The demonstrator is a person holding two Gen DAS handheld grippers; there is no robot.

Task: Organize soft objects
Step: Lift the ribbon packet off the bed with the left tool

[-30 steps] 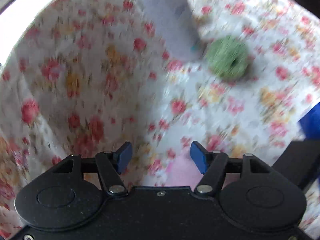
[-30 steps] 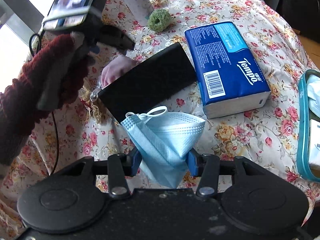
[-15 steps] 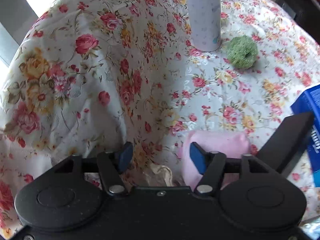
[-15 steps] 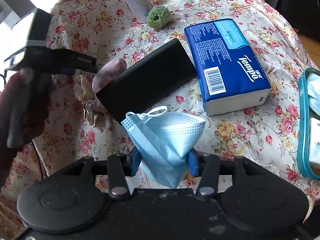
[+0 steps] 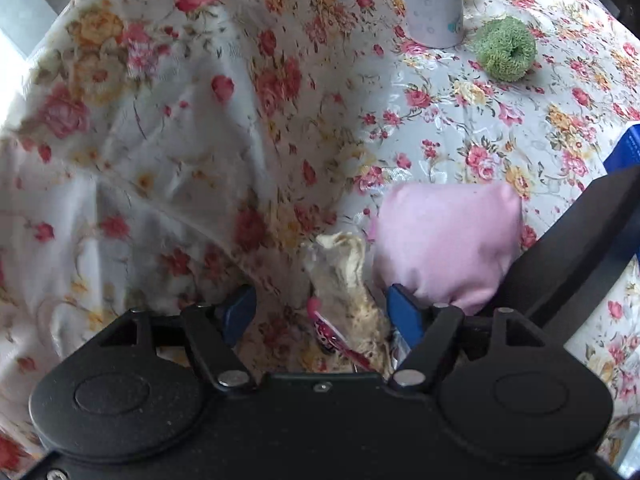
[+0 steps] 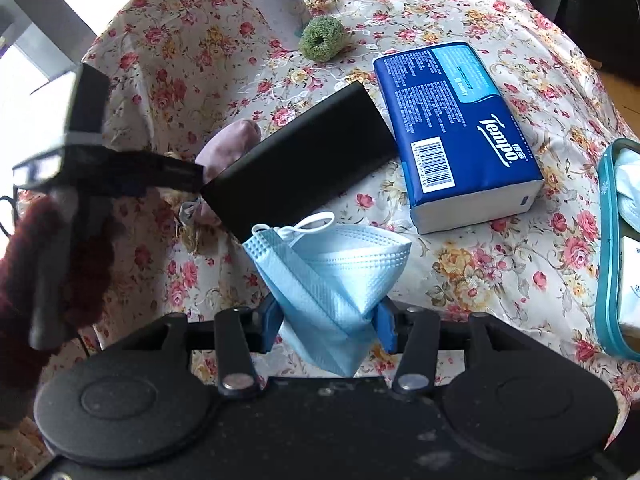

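A floral tablecloth (image 6: 500, 248) covered the whole table, draped in folds at the left edge. On it, right of centre, lay a blue Tempo tissue pack (image 6: 456, 128), with a black rectangular case (image 6: 304, 160) just beside it on the left, tilted and propped over a pink beanbag-like pouch (image 5: 448, 240). At the far edge stood a pale bottle (image 5: 434, 0) with a green scrunchie (image 5: 506, 54) near it, and at the right edge an open teal-rimmed case (image 6: 606, 240) held white items. The right gripper (image 6: 326, 322), pitched steeply down at the near edge, was clenched on a light blue face mask (image 6: 332, 276), which hung folded between the blue pads and clear of the cloth. The left gripper (image 5: 320, 312), held in a dark red knitted sleeve (image 6: 24, 280) and also pitched down, had just been widening its jaws; they stood released, pressing on nothing. A small cream fabric item (image 5: 348, 276) with a red-patterned bit lay between them, nearer the right pad, its long axis running roughly away from the camera along the fingers. The pink pouch sat just to the right of and beyond the right pad. The left hand was plainly the nearer one to both; a closing squeeze looked likely to catch the cream piece crosswise.
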